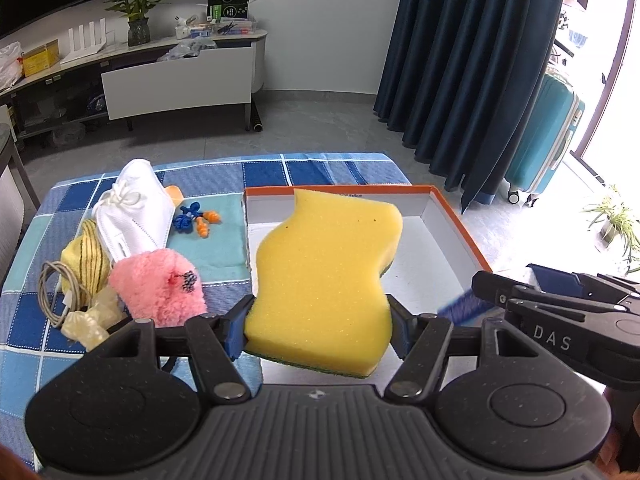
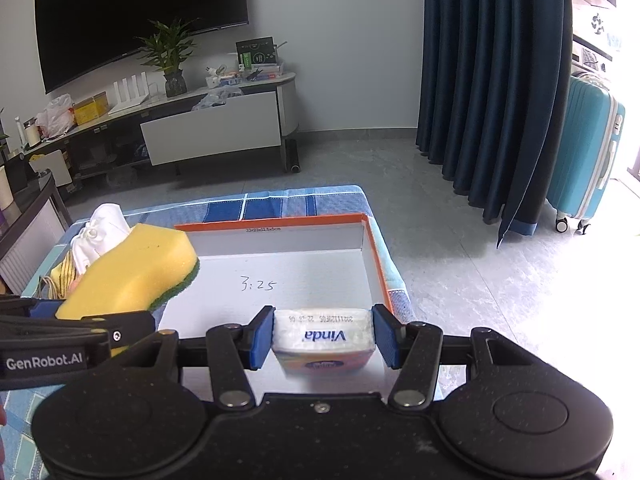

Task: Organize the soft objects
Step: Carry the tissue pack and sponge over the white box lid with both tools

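A wavy yellow sponge (image 1: pixel 324 272) with a green scouring side is clamped at its narrow waist by my left gripper (image 1: pixel 320 330), which is shut on it. It hangs tilted over the left part of the orange-rimmed white box (image 1: pixel 452 220). In the right wrist view the same sponge (image 2: pixel 132 276) shows at the left, above the box (image 2: pixel 280 224). My right gripper (image 2: pixel 324 336) is shut on a white Vinda tissue pack (image 2: pixel 324 338), both blue pads against its ends, over the box's near right corner.
On the blue checked cloth (image 1: pixel 224 248) left of the box lie a white face mask (image 1: pixel 134 212), a pink fluffy item (image 1: pixel 156 284), a yellow striped cloth (image 1: pixel 86 260), corded orange earplugs (image 1: pixel 198 218) and a coiled cable (image 1: pixel 56 288). The box floor (image 2: pixel 304 280) bears handwriting.
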### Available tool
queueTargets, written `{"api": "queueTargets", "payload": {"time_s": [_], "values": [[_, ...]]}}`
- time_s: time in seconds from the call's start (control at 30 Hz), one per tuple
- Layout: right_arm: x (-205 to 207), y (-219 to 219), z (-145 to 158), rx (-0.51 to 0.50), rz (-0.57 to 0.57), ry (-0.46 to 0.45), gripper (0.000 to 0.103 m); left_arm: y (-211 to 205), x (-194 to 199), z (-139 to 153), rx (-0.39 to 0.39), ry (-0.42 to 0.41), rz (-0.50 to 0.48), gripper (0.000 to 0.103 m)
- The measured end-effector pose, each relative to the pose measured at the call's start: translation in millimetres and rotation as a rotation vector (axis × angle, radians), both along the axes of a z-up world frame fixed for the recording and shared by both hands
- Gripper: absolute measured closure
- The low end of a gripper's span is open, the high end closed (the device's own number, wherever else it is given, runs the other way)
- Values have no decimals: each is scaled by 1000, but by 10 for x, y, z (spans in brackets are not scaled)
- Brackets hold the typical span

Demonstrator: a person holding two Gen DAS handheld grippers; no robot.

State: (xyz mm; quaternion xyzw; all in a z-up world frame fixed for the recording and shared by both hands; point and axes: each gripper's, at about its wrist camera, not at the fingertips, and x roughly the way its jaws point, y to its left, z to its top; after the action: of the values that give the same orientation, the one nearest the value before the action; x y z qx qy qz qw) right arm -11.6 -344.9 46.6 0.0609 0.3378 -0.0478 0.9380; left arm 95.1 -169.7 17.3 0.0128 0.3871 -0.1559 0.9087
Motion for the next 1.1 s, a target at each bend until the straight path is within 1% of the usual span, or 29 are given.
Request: {"api": "queueTargets", "payload": {"time_s": [0.13,0.27,0.57,1.1], "values": [[75,-60,-31,11,-4,13,39,-40,49,-44,-4,14,0,36],[146,-109,-4,18,5,5,39,-85,98,-72,-2,23,0,36],[435,-111,74,-7,22,-1,39,-160,255,-104,-5,33,5,36],[913,-123,74,-29,23,13,39,-265,463,-247,0,69,-1,36]]}}
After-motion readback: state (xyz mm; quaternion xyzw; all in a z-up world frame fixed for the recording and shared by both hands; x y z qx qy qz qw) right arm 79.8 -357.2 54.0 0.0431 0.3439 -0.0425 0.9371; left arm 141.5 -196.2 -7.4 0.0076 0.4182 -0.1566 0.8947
